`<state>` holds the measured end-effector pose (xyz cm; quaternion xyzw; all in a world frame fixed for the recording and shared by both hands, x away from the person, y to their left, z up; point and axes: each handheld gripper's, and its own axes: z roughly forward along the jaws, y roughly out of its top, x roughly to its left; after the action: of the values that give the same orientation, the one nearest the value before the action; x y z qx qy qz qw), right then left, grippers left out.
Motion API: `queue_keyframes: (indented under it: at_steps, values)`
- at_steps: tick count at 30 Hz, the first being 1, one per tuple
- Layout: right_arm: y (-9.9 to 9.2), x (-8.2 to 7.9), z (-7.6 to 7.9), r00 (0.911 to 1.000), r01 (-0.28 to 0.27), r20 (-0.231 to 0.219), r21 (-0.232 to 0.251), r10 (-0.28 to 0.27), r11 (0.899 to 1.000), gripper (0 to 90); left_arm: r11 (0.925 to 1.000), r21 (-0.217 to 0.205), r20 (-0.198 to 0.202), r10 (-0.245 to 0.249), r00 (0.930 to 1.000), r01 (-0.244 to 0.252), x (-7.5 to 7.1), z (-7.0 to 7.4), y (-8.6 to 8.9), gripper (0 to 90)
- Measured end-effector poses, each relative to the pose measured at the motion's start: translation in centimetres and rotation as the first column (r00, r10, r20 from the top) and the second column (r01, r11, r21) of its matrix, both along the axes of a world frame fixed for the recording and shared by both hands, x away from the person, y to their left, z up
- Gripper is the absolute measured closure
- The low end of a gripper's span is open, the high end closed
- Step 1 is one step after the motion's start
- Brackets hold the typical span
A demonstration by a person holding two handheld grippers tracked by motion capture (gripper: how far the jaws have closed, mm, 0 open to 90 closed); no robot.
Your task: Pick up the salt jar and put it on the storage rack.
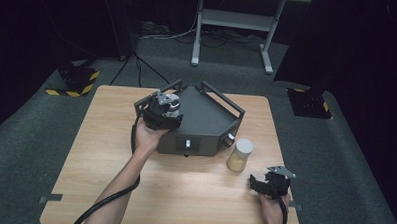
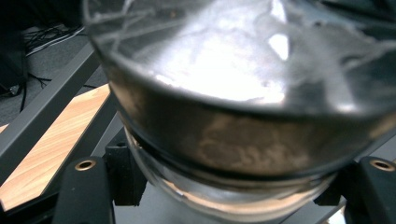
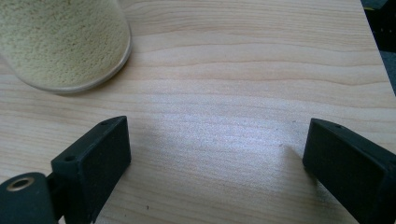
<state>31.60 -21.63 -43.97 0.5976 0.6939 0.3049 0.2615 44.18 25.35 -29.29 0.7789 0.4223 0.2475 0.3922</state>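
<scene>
The left claw (image 1: 170, 107) grips a metal-lidded glass jar (image 2: 233, 116) over the dark tray (image 1: 206, 120); the right claw (image 3: 215, 163) gapes wide beside a jar of yellow grains (image 3: 60, 42) on the bench (image 3: 233, 93).

Yellow-black floor markers (image 1: 73, 85), white desk frame (image 1: 235, 19).

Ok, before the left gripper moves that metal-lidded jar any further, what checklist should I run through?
1. Left gripper shut on the glass jar with metal lid: ok.
2. Jar held over the dark grey metal box with handle rails: ok.
3. Jar's contents: cannot tell.
4. Right gripper open, nothing between its jaws: ok.
5. Round clear jar of yellow grains upright on the light wooden table, apart from the right gripper: ok.
</scene>
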Motion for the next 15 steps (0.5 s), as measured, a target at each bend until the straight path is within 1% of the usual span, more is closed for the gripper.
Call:
queue_keyframes:
  at_steps: [5, 6, 10, 15]
  values:
    - [0.0, 0.0, 0.0, 1.0000, 0.000, 0.000, 0.000, 0.000, 1.000, 7.2, 1.0000, -0.004, -0.003, 0.003, 1.0000, -0.003, 0.3, -0.2, -0.1, 30.2]
    - [0.0, 0.0, 0.0, 1.0000, 0.000, 0.000, 0.000, 0.000, 1.000, 7.3, 1.0000, -0.005, 0.000, 0.000, 1.0000, 0.000, 0.5, -0.3, 0.0, 30.2]
    - [0.0, 0.0, 0.0, 1.0000, 0.000, 0.000, 0.000, 0.000, 1.000, 7.2, 0.9998, -0.017, -0.008, 0.007, 0.9999, -0.008, 0.7, -0.8, -0.1, 30.2]
    - [0.0, 0.0, 0.0, 1.0000, 0.000, 0.000, 0.000, 0.000, 1.000, 7.2, 0.9998, -0.016, -0.012, 0.009, 0.9999, -0.009, 0.9, -1.1, -0.2, 30.2]
